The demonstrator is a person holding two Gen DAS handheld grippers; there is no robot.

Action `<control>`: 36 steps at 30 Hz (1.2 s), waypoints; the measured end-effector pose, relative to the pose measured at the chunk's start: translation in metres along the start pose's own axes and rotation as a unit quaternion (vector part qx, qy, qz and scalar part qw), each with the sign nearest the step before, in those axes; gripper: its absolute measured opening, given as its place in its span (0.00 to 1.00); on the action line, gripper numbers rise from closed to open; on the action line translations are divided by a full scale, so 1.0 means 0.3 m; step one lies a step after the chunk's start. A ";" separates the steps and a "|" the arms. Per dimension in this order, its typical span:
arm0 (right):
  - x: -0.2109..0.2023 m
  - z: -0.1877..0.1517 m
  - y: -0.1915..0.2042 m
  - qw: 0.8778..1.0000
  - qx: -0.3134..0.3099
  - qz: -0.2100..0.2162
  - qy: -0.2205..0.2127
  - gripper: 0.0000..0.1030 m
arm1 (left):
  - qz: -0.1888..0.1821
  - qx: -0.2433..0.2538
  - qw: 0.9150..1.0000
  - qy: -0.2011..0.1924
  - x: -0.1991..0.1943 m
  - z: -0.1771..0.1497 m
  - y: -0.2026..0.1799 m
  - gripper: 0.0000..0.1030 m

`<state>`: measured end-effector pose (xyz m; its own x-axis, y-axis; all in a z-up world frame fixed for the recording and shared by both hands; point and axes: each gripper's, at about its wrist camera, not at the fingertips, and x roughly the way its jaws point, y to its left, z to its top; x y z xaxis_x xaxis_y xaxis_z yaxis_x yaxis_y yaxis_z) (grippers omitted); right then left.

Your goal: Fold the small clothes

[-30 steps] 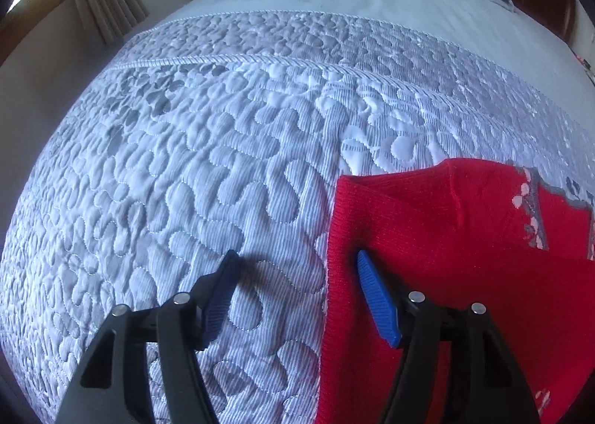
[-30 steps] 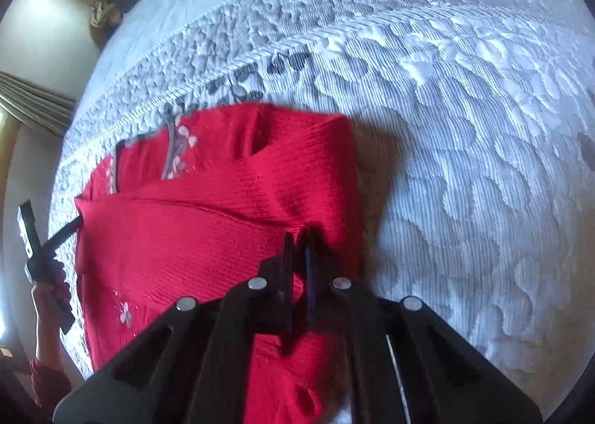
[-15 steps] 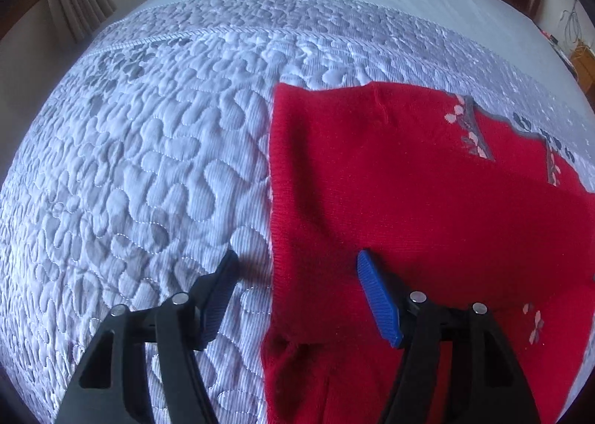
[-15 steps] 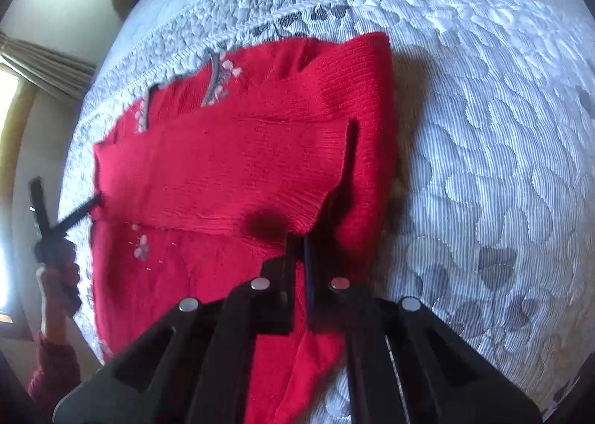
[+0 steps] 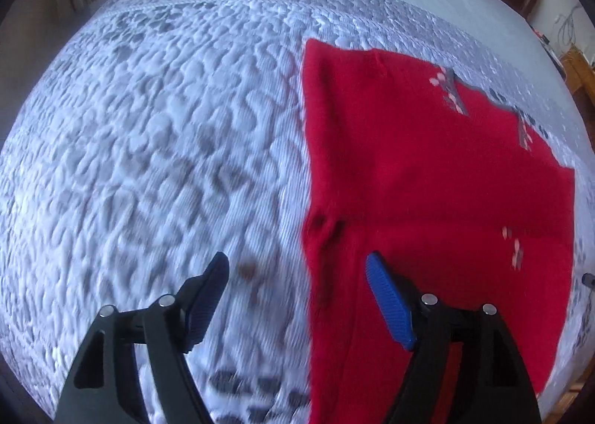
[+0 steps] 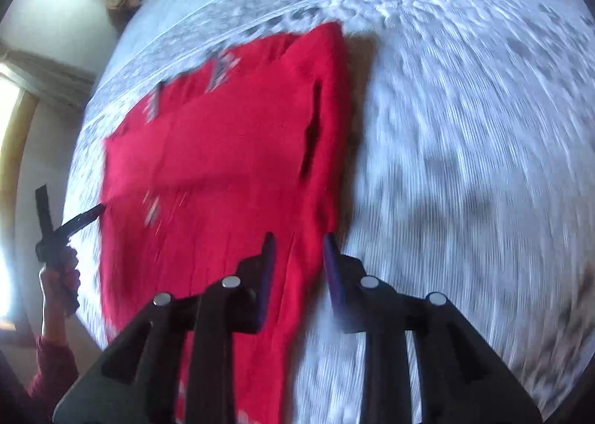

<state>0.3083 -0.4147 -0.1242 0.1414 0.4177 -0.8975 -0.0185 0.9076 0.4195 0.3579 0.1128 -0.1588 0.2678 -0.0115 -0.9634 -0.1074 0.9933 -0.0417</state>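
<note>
Letting go of the folded sleeve on the bed

The red sweater (image 6: 223, 171) lies flat on the quilted bedspread (image 5: 148, 134), well in from its edges, with one sleeve now laid across the body where a moment ago the right gripper (image 6: 297, 249) was pinched shut on it. That gripper's jaws are opening, nothing between them, only knit beneath. The left gripper (image 5: 293, 271) is opening too and stands wide, holding nothing, straddling the sweater's side edge, which has slid further into its view. Both sleeves look folded in, so the next step is likely to be doubling the body over.
</note>
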 end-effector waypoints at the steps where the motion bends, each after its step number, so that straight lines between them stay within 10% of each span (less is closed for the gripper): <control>1: -0.017 -0.081 0.018 1.000 -0.009 -0.001 0.008 0.26 | 0.006 0.013 1.000 0.004 -0.025 -0.058 0.009 0.74; 10: -0.039 -0.645 0.125 0.997 -0.041 -0.002 0.061 0.39 | 0.001 0.088 0.996 0.035 -0.205 -0.610 0.076 0.74; 21: -0.006 -0.845 0.116 0.997 -0.009 0.007 0.082 0.46 | -0.065 0.058 0.995 0.045 -0.263 -0.832 0.085 0.73; 30: 0.022 -0.868 0.133 0.995 0.005 0.053 0.085 0.09 | -0.108 0.037 0.991 0.063 -0.274 -0.936 0.068 0.15; 36: -0.034 -0.860 0.150 0.992 0.010 0.110 0.057 0.04 | -0.186 -0.036 0.980 0.057 -0.325 -0.940 0.153 0.07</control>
<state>0.0506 -0.3671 -0.1313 0.0237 0.6092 -0.7926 -0.0169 0.7930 0.6090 0.0568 0.1272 -0.1416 0.1937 -0.3879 -0.9011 -0.0907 0.9075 -0.4102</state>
